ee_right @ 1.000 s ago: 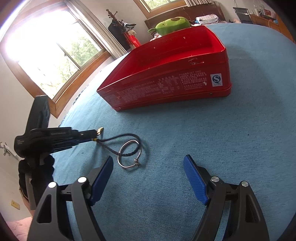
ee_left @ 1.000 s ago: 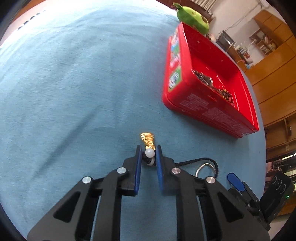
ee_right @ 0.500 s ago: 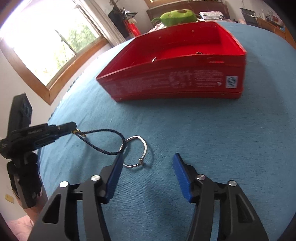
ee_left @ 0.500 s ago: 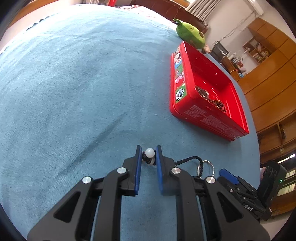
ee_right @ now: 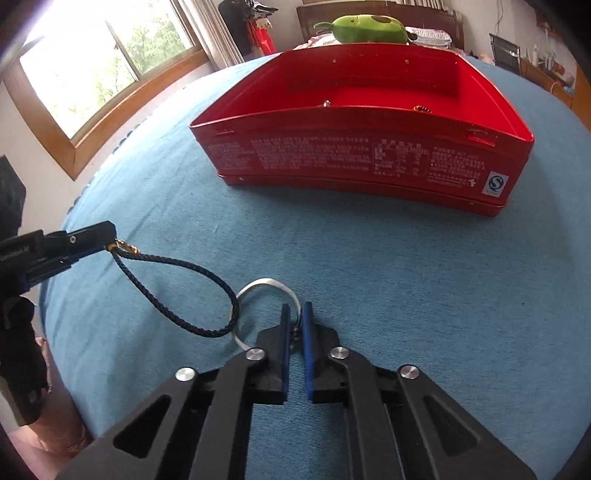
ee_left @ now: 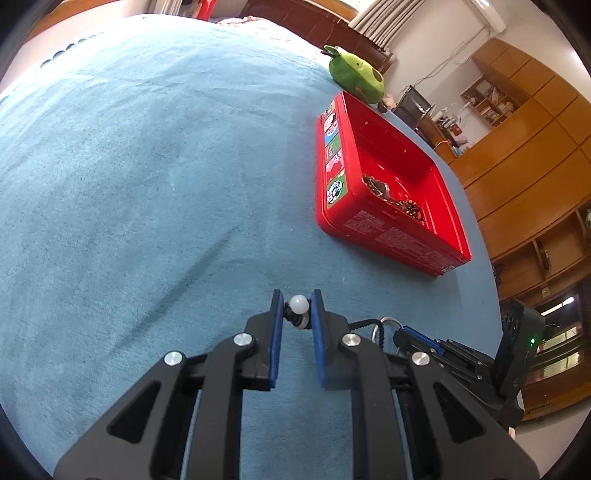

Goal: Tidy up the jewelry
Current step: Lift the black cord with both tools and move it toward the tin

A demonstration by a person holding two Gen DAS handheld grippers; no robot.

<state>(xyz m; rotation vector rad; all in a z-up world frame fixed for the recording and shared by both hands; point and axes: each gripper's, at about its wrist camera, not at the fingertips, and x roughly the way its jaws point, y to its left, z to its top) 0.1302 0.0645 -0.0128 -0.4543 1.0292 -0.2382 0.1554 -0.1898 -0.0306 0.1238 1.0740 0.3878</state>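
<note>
A blue cloth-covered surface fills both views. In the right wrist view a wood-framed window stands at the far left, a green plush toy lies past the cloth's far edge, and a red rectangular metal tin sits open on the cloth, printed text on its near wall. In the left wrist view the same tin lies to the right with a small heap of dark and gold jewelry in its near corner, and brown wooden cabinets line the room's right side.

The left gripper has its blue-padded jaws drawn close, pinching a white pearl-like bead charm with a dark fitting beneath it. In the right wrist view this gripper reaches in from the left, level above the cloth, and a gold end cap shows at its tip, from which a dark blue braided cord hangs in a loop down to the cloth.

The cord passes through a silver metal ring bangle lying on the cloth in front of the tin, well apart from it. The right gripper is pressed nearly together, nipping the bangle's right-hand side between its blue pads. It points steeply down at the cloth, its tips at the surface. In the left wrist view it lies low at the right, just beside the left gripper.
</note>
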